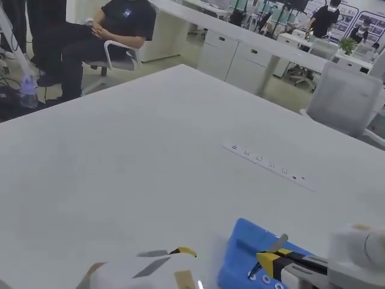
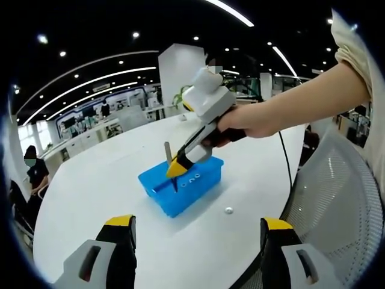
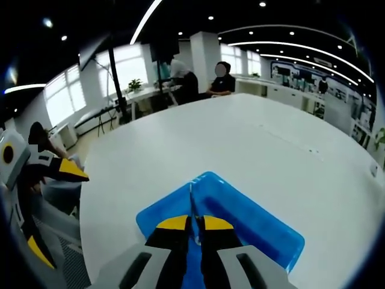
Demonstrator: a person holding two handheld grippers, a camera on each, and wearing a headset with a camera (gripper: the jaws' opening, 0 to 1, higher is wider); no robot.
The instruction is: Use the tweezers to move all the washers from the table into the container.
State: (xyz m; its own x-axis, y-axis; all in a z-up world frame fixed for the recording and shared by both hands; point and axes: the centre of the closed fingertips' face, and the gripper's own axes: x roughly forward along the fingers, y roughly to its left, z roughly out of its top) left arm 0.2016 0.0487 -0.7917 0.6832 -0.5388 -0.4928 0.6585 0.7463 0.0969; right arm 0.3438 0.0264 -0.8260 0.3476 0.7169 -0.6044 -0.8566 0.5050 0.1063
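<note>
A blue container [image 2: 180, 189] sits on the white table [image 2: 96, 180], and several small washers [image 2: 192, 179] lie inside it. One washer [image 2: 228, 210] lies on the table beside the container. My right gripper [image 3: 194, 224] is shut on thin metal tweezers [image 3: 191, 201], whose tips point down into the container [image 3: 246, 226]. In the left gripper view a hand holds the right gripper [image 2: 178, 168] over the box. My left gripper [image 2: 198, 226] stands open and empty, short of the container. The head view shows the container [image 1: 240, 259], right gripper [image 1: 267, 260] and left gripper [image 1: 171, 262] at the bottom edge.
A power strip [image 1: 267, 164] is set into the table [image 1: 150, 150] beyond the container. A person sits on a chair [image 1: 117, 57] at the table's far left corner. A grey office chair [image 1: 346, 96] stands at the far right, with more desks behind.
</note>
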